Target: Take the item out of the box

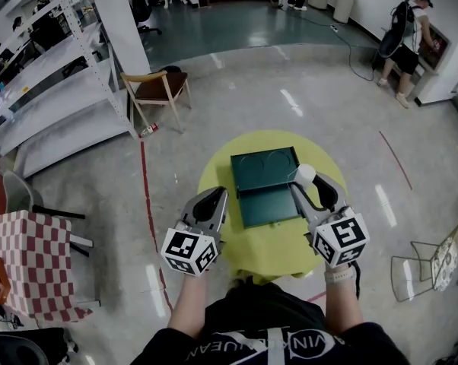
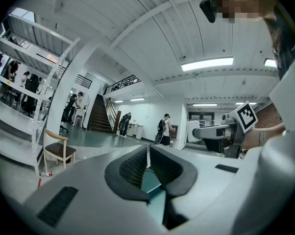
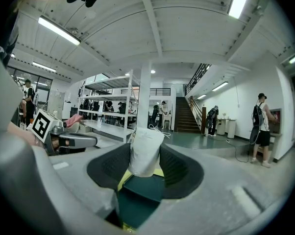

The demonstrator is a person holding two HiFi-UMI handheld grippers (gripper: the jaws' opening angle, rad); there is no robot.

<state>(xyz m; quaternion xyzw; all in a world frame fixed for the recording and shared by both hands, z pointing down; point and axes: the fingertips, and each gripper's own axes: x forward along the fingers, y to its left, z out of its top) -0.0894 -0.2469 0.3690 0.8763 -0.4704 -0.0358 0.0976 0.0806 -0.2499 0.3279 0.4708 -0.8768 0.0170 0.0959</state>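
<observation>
A dark green box [image 1: 265, 185] lies open on the round yellow table [image 1: 220, 175], its lid flat behind the tray. My right gripper [image 1: 306, 178] hovers at the box's right edge, shut on a small white pouch [image 1: 305, 173]. In the right gripper view the white pouch [image 3: 145, 152] stands upright, pinched between both pads, with the green box [image 3: 142, 187] below. My left gripper [image 1: 212, 204] hangs left of the box over the table, jaws shut and nothing between them. The left gripper view shows its pads [image 2: 133, 168] meeting, green box [image 2: 152, 185] beneath.
A wooden chair [image 1: 159, 88] and metal shelving [image 1: 54, 82] stand at the far left. A checkered cloth seat [image 1: 27, 261] sits at the near left, a wire chair [image 1: 430, 268] at the right. A person [image 1: 404, 44] stands far right. Red tape lines cross the floor.
</observation>
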